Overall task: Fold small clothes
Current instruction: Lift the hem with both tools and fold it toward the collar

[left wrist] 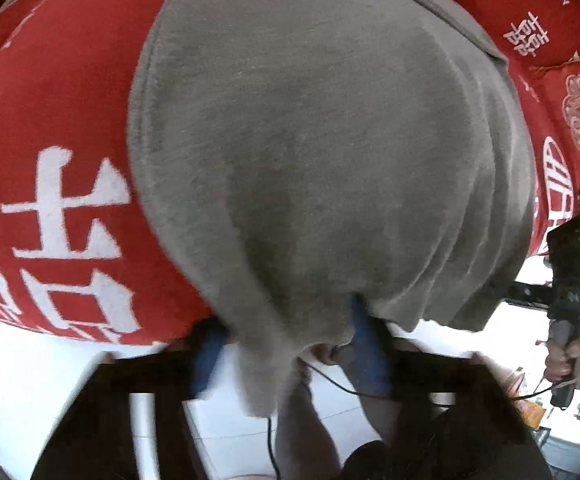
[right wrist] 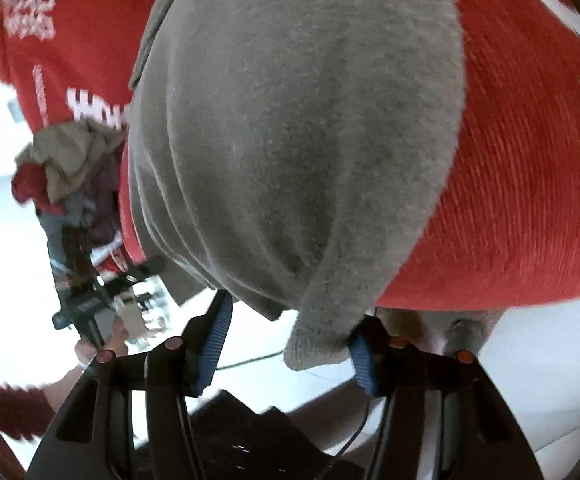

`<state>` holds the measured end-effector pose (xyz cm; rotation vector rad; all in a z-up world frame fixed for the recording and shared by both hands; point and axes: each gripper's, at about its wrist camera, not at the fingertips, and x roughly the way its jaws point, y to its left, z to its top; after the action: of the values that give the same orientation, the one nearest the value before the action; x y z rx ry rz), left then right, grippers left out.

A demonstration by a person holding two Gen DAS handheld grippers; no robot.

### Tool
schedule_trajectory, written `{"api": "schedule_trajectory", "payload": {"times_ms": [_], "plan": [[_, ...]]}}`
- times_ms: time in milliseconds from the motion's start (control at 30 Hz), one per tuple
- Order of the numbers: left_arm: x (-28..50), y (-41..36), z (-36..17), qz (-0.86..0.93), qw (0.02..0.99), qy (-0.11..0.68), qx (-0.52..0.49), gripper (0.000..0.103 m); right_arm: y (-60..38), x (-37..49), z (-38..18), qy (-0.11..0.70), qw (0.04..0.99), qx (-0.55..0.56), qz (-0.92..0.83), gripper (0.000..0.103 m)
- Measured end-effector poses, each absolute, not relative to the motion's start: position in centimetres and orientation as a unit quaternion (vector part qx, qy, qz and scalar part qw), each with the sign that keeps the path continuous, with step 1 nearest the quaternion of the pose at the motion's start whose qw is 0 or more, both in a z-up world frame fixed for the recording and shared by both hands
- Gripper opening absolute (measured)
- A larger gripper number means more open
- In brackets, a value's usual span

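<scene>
A grey fleecy garment [left wrist: 314, 140] lies spread on a red cloth [left wrist: 49, 100] with white characters. Its near edge hangs over the table edge. My left gripper [left wrist: 285, 332] has its blue pads [left wrist: 366, 344] wide apart with a hanging corner of the garment draped between them; it looks open. In the right wrist view the same garment [right wrist: 298, 128] fills the middle. My right gripper [right wrist: 290, 320] is open, its blue pads [right wrist: 215, 340] apart, and a corner of the garment rests against the right pad. The right gripper also shows in the left wrist view [left wrist: 570, 280].
A heap of other small clothes [right wrist: 65, 176] lies on the red cloth to the left in the right wrist view. The other hand-held gripper [right wrist: 85, 304] shows below that heap. White floor tiles [left wrist: 225, 432] and a black cable [left wrist: 330, 384] lie below the table edge.
</scene>
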<state>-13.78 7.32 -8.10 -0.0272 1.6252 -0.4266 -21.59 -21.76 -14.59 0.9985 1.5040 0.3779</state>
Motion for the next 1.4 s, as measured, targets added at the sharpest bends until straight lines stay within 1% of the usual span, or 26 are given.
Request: {"api": "schedule_trajectory", "payload": {"times_ms": [33,100,233,300,567,800,1033,1133,1233,1400], "plan": [[-13.7,7.5,-8.2,-0.191,0.663,0.724,-0.013,0.012,-21.8,-21.7,-14.8,0.651,0.597,0.445,0.149,0.014],[-13.6,8.0,-8.1,-0.200,0.656,0.727,-0.030,0.012,-22.1,-21.9,-14.8,0.652,0.589,0.460,0.131,0.014],[-13.0,9.4,-6.4,-0.219,0.655,0.719,-0.082,0.012,-22.1,-21.8,-12.9,0.625,0.595,0.484,0.146,0.013],[-12.4,10.2,-5.1,-0.225,0.657,0.711,-0.114,0.012,-22.5,-22.0,-11.5,0.603,0.597,0.506,0.154,0.013],[-9.0,12.2,-1.6,-0.233,0.675,0.676,-0.180,0.012,-24.6,-20.3,-6.8,0.510,0.614,0.576,0.178,0.012],[-3.3,11.3,1.5,-0.219,0.705,0.636,-0.225,0.012,-26.4,-15.3,-3.7,0.435,0.628,0.610,0.208,0.012],[5.0,9.1,4.6,-0.221,0.737,0.598,-0.225,0.012,-29.7,-7.4,-0.5,0.385,0.643,0.620,0.232,0.012],[8.7,7.5,4.8,-0.213,0.748,0.589,-0.218,0.012,-31.5,-3.2,0.1,0.382,0.652,0.608,0.242,0.012],[12.7,6.2,3.9,-0.200,0.754,0.586,-0.219,0.012,-33.3,1.1,-0.4,0.381,0.654,0.607,0.242,0.012],[18.1,3.9,-1.1,-0.169,0.749,0.606,-0.208,0.012,-35.7,8.2,-4.4,0.399,0.649,0.612,0.214,0.012]]}}
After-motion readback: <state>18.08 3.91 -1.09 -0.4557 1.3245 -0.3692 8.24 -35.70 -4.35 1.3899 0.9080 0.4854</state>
